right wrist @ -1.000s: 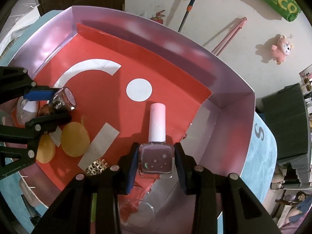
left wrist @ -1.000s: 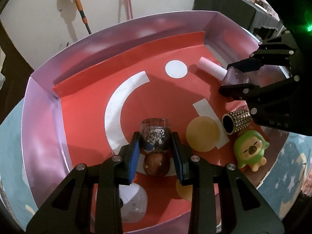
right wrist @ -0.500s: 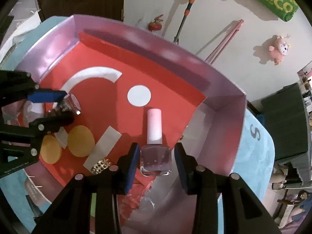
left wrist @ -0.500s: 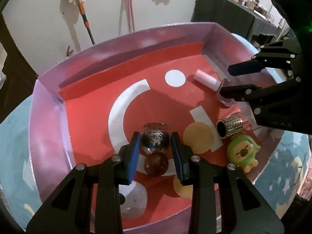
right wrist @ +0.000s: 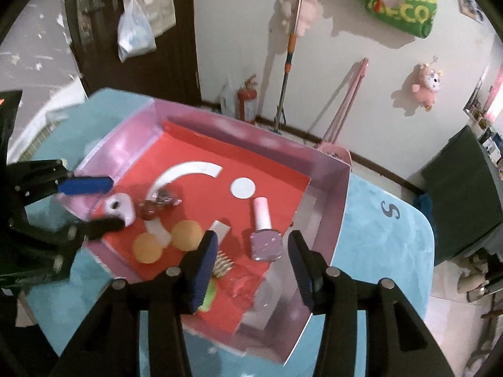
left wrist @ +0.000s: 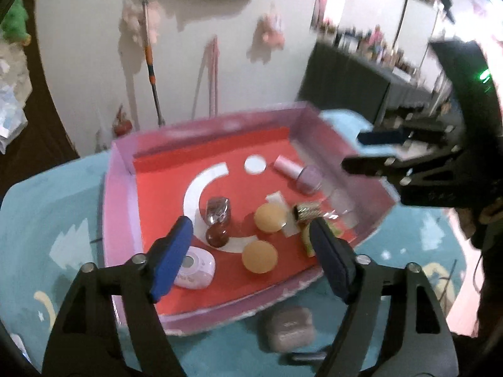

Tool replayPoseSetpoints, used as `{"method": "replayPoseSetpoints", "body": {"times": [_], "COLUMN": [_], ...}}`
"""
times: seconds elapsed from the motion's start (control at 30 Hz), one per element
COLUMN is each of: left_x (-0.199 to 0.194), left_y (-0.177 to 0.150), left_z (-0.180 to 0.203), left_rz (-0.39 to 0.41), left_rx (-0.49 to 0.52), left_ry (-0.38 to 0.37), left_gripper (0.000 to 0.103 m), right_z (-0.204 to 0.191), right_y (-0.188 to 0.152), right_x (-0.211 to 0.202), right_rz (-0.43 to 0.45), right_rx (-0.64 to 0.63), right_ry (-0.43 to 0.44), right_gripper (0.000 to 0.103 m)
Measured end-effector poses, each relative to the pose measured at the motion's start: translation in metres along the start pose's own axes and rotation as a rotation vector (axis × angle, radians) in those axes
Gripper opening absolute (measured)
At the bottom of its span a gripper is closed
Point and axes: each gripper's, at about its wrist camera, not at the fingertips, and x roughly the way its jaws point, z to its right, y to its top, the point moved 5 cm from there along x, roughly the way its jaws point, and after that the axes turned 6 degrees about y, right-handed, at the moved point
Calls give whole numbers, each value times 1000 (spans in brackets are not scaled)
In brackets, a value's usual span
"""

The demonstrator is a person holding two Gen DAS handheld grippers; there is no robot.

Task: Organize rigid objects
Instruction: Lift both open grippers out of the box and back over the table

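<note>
A pink-walled tray with a red floor [left wrist: 122, 207] [right wrist: 341, 220] sits on a blue mat. In it lies a small glitter bottle with a brown ball cap [left wrist: 218, 216] [right wrist: 160, 200]. My left gripper [left wrist: 251, 253] [right wrist: 110, 204] hangs above and behind the bottle, jaws opening, nothing between them. A pink-capped nail polish bottle [right wrist: 263, 235] [left wrist: 300, 174] lies near the tray's right wall. My right gripper [right wrist: 253, 265] [left wrist: 353, 152] is raised above it, its jaws opening and not touching it.
The tray also holds two orange discs [left wrist: 270, 216] [left wrist: 259, 256], a white round device [left wrist: 195, 265], a gold studded cylinder [left wrist: 309, 212], a green toy [right wrist: 209, 295] and clear glass [right wrist: 248, 282]. A grey case [left wrist: 289, 330] lies on the mat before the tray.
Both grippers opened, let go of the glitter bottle and the nail polish, and rose up and back from the tray. Both bottles now lie on the red floor.
</note>
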Motion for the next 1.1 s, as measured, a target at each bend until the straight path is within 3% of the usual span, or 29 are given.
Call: {"method": "replayPoseSetpoints", "body": {"times": [0.27, 0.37, 0.57, 0.63, 0.8, 1.1], "left_x": [-73, -99, -131, -135, -139, -107], "left_y": [-21, -32, -64, -76, -105, -153], "left_z": [16, 25, 35, 35, 27, 17], "left_rz": [137, 193, 273, 279, 291, 216], "left_rx": [-22, -19, -43, -62, -108, -167], "left_ry": [55, 54, 87, 95, 156, 241], "left_gripper": [78, 89, 91, 92, 92, 97], "right_z": [-32, -49, -84, -92, -103, -106], "right_y": [-30, -45, -80, -91, -125, -175], "right_x": [-53, -77, -118, -124, -130, -103], "right_rz": [154, 228, 341, 365, 404, 401], "right_rx": [22, 27, 23, 32, 66, 120], "right_ry": [31, 32, 28, 35, -14, -87], "right_gripper": [60, 68, 83, 93, 101, 103]}}
